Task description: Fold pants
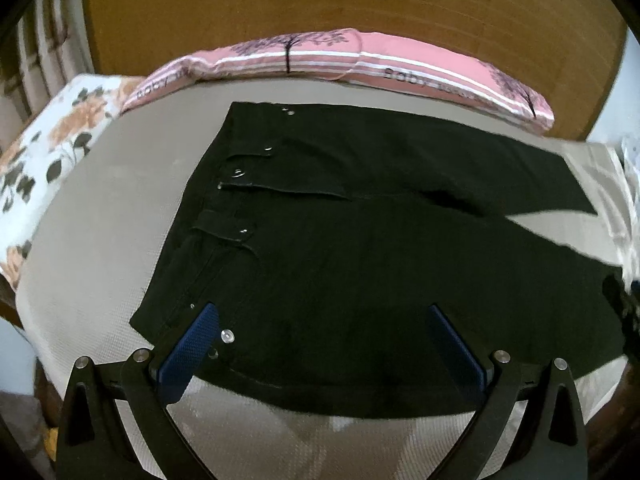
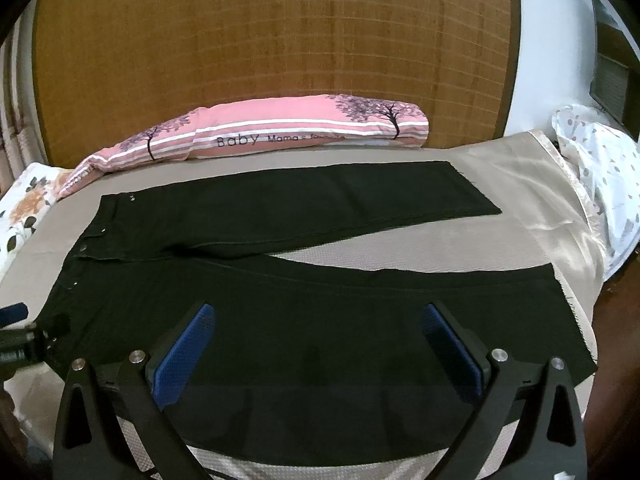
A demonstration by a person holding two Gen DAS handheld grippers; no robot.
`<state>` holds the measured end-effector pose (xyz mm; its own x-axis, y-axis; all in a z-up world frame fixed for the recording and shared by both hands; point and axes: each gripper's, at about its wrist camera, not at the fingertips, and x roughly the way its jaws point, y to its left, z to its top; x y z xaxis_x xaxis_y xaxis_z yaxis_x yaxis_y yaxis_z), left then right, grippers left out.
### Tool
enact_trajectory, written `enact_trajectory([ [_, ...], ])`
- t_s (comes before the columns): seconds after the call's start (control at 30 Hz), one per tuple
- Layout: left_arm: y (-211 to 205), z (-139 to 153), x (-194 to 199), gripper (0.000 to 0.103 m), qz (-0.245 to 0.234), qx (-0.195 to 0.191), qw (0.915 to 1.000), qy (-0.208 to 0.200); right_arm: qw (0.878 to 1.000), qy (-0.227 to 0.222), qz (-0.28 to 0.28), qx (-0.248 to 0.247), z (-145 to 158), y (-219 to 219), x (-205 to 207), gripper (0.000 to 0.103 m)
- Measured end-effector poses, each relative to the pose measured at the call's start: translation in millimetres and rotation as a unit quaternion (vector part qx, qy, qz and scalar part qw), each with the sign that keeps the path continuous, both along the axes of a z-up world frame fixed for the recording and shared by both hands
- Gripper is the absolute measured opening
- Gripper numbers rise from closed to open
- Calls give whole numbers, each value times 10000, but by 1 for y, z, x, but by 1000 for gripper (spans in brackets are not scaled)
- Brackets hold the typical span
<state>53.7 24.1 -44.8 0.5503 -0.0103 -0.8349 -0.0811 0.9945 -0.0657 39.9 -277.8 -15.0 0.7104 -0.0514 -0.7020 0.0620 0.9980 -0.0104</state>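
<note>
Pants (image 2: 280, 312) flat on bed (image 2: 520, 184), beneath both grippers' wide-apart, empty jaws.

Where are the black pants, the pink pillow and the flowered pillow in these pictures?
black pants (image 2: 320, 320): right wrist view, on the near leg.
pink pillow (image 2: 280, 128): right wrist view, on its pink middle above the lettering.
flowered pillow (image 1: 52, 148): left wrist view, on its flower print.
</note>
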Motion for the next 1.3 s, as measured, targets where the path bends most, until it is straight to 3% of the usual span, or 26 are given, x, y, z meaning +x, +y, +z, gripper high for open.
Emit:
enact_trajectory([
  [0.2,43,7,30,102,219,-286,9993,57,9997,152,11,192,-2,5,10,102],
  [0.33,88,13,69,101,396,-919,9949,138,9995,226,67,223,3,15,33,102],
  [0.4,105,15,87,92,455,-1189,9917,174,9994,248,96,213,5,22,47,102],
  [0.6,155,9,155,79,562,-1803,9817,233,9984,373,248,332,6,42,99,102],
  [0.67,167,1,177,68,564,-2051,9767,275,9983,408,266,322,3,48,114,102],
  [0.93,199,-51,243,58,650,-3043,9474,747,9970,672,331,209,-16,66,158,102],
  [1.07,204,-71,260,57,723,-3121,9430,901,9962,785,341,146,-25,71,174,102],
  [1.3,204,-83,285,31,606,-3438,9318,994,9953,900,354,72,-37,77,200,102],
])
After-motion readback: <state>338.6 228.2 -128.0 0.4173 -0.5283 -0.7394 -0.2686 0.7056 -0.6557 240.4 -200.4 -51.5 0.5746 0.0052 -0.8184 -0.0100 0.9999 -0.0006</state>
